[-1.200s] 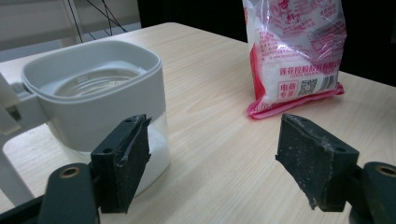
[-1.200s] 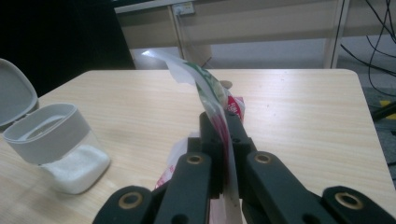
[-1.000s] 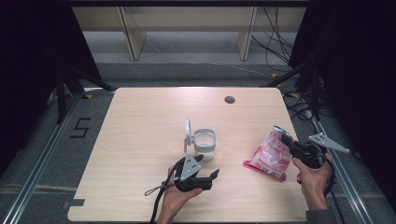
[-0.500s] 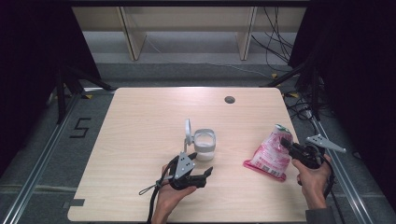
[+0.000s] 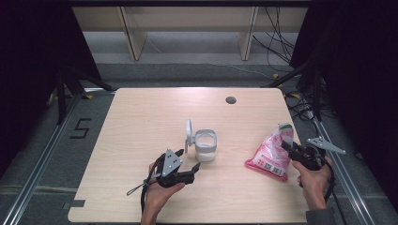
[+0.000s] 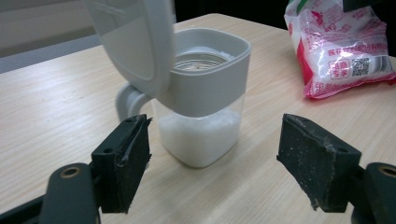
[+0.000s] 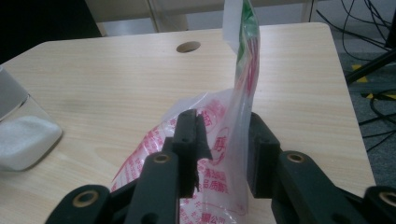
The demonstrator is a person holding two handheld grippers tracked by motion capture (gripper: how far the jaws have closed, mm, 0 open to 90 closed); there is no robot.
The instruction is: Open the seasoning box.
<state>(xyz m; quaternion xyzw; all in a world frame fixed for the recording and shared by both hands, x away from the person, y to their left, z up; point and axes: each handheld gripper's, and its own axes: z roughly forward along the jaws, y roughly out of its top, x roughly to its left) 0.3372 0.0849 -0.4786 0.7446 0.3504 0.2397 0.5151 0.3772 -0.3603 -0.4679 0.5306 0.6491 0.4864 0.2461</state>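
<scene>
A clear jar (image 5: 205, 145) with a grey collar stands mid-table, its hinged lid (image 5: 188, 136) flipped up on the left. White grains (image 6: 201, 135) fill its lower part. My left gripper (image 5: 195, 169) lies just in front of the jar, open, with the jar (image 6: 205, 88) centred beyond its jaws and not touching them. A pink-and-white printed bag (image 5: 272, 154) lies at the right. My right gripper (image 5: 287, 147) is shut on the bag's upper film (image 7: 224, 140), and the green-edged top stands upright above the jaws.
A round cable hole (image 5: 230, 100) sits at the table's far side. The table's right edge runs close to my right hand (image 5: 313, 178). Cables trail on the floor at the far right, and a "5" marking (image 5: 80, 127) is on the floor at the left.
My left gripper has slid a little to the left, in front of the jar. The right gripper and the bag have barely moved.
</scene>
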